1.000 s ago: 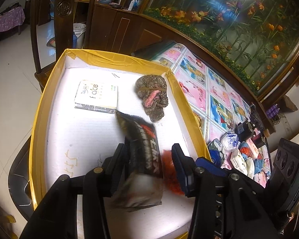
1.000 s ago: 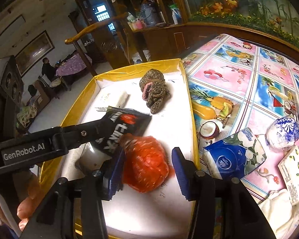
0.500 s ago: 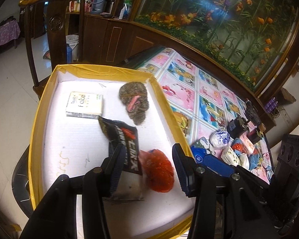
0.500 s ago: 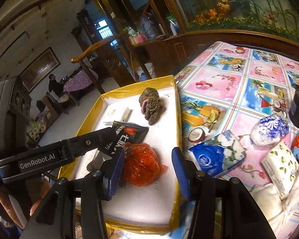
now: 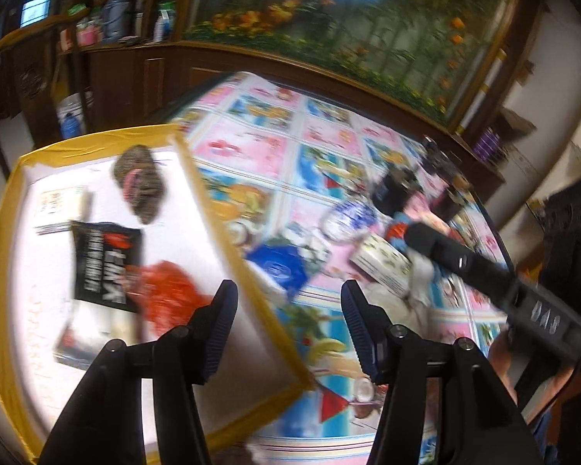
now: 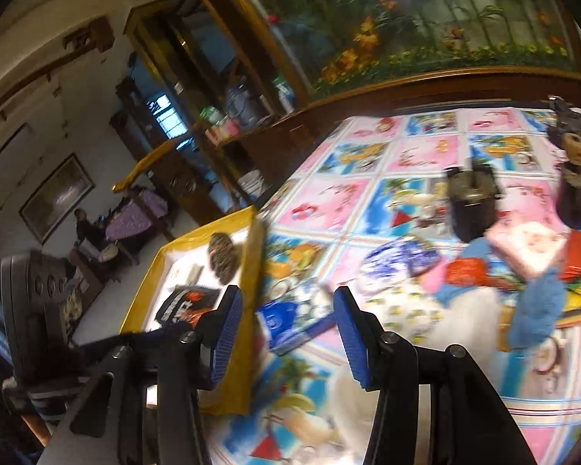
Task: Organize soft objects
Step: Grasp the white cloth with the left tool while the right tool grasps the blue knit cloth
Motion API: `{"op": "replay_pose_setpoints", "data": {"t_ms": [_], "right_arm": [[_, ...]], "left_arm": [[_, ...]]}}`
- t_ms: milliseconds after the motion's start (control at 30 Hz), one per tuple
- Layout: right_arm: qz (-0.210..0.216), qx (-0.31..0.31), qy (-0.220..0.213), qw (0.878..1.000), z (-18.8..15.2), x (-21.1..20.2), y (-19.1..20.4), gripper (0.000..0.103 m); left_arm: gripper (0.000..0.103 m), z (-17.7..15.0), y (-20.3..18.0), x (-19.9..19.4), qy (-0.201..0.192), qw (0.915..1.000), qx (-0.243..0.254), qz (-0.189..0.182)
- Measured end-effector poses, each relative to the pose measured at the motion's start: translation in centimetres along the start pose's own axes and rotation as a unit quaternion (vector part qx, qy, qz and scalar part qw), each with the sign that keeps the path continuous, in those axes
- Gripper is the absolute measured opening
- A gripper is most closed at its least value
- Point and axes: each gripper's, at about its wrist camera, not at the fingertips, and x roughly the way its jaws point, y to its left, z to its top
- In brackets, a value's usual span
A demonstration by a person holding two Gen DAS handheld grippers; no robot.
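Observation:
A yellow-rimmed white tray (image 5: 236, 255) (image 6: 251, 271) holds a black snack packet (image 5: 104, 263) (image 6: 186, 304), a red mesh ball (image 5: 166, 290), a brown knitted bundle (image 5: 139, 186) (image 6: 222, 257) and a white tissue pack (image 5: 58, 203). My left gripper (image 5: 288, 331) hovers over the tray's right rim with nothing between its fingers, its jaws opening. My right gripper (image 6: 286, 337) hangs open and bare over the patterned tablecloth (image 6: 329, 209), above a blue tissue pack (image 6: 286, 323) (image 5: 279, 267). Both views are blurred.
On the cloth lie a blue-white round pouch (image 5: 348, 221) (image 6: 399, 263), a lemon-print tissue pack (image 5: 383, 267), a pink pack (image 6: 526, 244), blue fluffy cloth (image 6: 538, 310) and dark jars (image 6: 472, 205). The other gripper's arm (image 5: 484, 279) crosses at right. A wooden cabinet (image 6: 213, 124) stands behind.
Both grippers have swung right, away from the tray and over the tablecloth. The black packet and the red mesh ball now lie in the tray, left behind.

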Motion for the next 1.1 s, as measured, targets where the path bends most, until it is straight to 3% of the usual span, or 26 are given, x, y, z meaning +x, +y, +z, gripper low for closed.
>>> {"op": "replay_pose_setpoints", "data": {"t_ms": [167,300,567,700,733,833,933,1100], "right_arm": [[-0.034,0.032,-0.025,0.999,-0.1,-3.4,-4.0,0.053],[-0.045,0.051,-0.039,0.997,-0.2,-5.1,-5.8,0.053],[-0.075,0.065,-0.051,0.994,-0.3,-6.3,-7.3,0.053],[-0.13,0.056,-0.066,0.988,0.0,-6.8,-7.6,0.053],[-0.141,0.054,-0.066,0.986,0.0,-6.9,-7.8,0.053],[-0.19,0.054,-0.056,0.979,0.1,-6.4,-8.5,0.053],[-0.205,0.066,-0.038,0.976,-0.1,-5.6,-9.4,0.053],[-0.221,0.078,-0.01,0.972,-0.3,-4.0,-10.6,0.053]], "left_arm": [[0.055,-1.5,-4.6,1.7,0.023,0.9969,0.067,-0.035],[0.067,-2.9,-8.0,3.0,0.037,0.9904,0.124,-0.048],[0.07,-4.1,-10.7,8.2,0.082,0.9828,0.165,-0.016],[0.045,-4.0,-10.3,9.7,0.084,0.9839,0.157,-0.002],[0.033,-3.9,-10.2,9.8,0.082,0.9839,0.159,-0.001],[0.017,-3.7,-9.5,9.7,0.073,0.9871,0.141,-0.02],[0.015,-3.3,-8.6,9.2,0.059,0.9901,0.115,-0.055],[0.015,-2.9,-7.9,5.9,-0.02,0.9907,0.108,-0.081]]}}
